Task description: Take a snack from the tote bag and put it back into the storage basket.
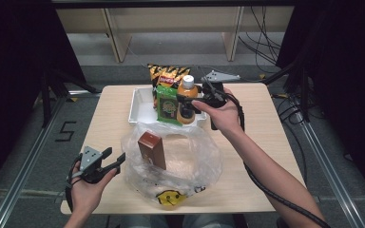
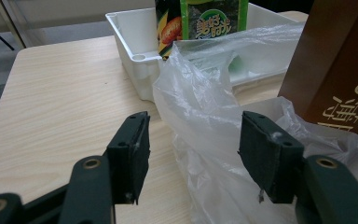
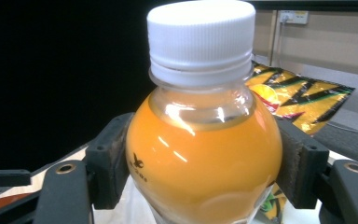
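Observation:
My right gripper [image 1: 186,103] is shut on an orange juice bottle [image 1: 188,88] with a white cap, upright over the white tray [image 1: 140,108] at the back of the table. In the right gripper view both pads press the sides of the bottle [image 3: 205,182]. A clear plastic bag [image 1: 195,161] lies open at the front, with a brown box [image 1: 152,149] standing in it. My left gripper [image 1: 115,154] is open at the bag's left edge. A fold of the bag [image 2: 205,98] rises between its jaws, close to the right pad [image 2: 265,154] and not pinched.
A green snack pack [image 1: 168,105] stands in the tray beside the bottle. A yellow and black chips bag [image 1: 166,72] leans at the tray's back. Bare tabletop [image 1: 109,114] lies to the left and right of the tray. Cables and shelf legs are on the floor beyond.

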Available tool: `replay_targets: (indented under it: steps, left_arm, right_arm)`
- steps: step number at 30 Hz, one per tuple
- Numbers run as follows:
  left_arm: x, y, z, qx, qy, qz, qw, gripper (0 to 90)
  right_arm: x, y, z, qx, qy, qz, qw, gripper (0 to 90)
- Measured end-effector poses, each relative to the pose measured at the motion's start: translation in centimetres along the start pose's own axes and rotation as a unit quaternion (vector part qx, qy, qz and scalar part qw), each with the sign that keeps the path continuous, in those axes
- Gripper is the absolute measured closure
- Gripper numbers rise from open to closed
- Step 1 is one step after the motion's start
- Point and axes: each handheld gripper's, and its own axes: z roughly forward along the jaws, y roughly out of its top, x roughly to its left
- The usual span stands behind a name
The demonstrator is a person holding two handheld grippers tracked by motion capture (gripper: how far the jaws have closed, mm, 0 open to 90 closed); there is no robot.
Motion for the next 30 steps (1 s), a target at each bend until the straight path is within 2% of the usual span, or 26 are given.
replay_targets:
  steps: [2,5,6,12,13,14,20,21,23,30]
  left_arm:
    - [0.0,0.0,0.0,0.0,0.0,0.0,1.0,42.4]
    - [0.0,0.0,0.1,0.001,0.0,0.001,1.0,42.4]
    - [0.0,0.0,0.1,0.0,0.0,0.0,1.0,42.4]
    - [0.1,-0.1,0.1,0.002,0.0,0.002,1.0,42.4]
    - [0.1,-0.1,0.1,0.002,0.001,0.001,1.0,42.4]
    - [0.1,-0.1,0.1,0.003,0.001,0.001,1.0,42.4]
    - [0.1,-0.1,0.1,0.002,0.0,0.0,1.0,42.4]
    - [0.0,-0.1,0.1,0.004,0.002,0.0,1.0,42.4]
    - [0.1,-0.1,0.1,0.003,0.001,0.001,1.0,42.4]
    - [0.2,-0.1,0.1,0.003,-0.001,0.0,1.0,42.4]
  right_arm:
    - [-0.4,-0.1,0.2,0.0,-0.002,-0.004,1.0,31.0]
    - [-0.8,-0.4,0.4,0.002,-0.016,0.005,0.9999,30.9]
    - [-0.9,-0.4,0.4,0.004,-0.013,0.008,0.9999,31.0]
    - [-1.9,-0.7,1.0,0.009,-0.027,-0.002,0.9996,31.0]
    - [-2.0,-0.8,1.1,0.011,-0.023,0.002,0.9997,30.9]
    - [-2.1,-0.8,1.2,0.011,-0.03,0.008,0.9994,31.0]
    - [-2.9,-0.9,1.8,0.017,-0.039,0.01,0.9991,30.9]
    - [-2.9,-0.9,1.9,0.021,-0.037,0.017,0.9989,30.9]
    - [-3.4,-1.0,2.2,0.014,-0.039,0.009,0.9991,30.9]
    - [-4.0,-1.4,3.2,0.029,-0.05,0.013,0.9982,30.9]
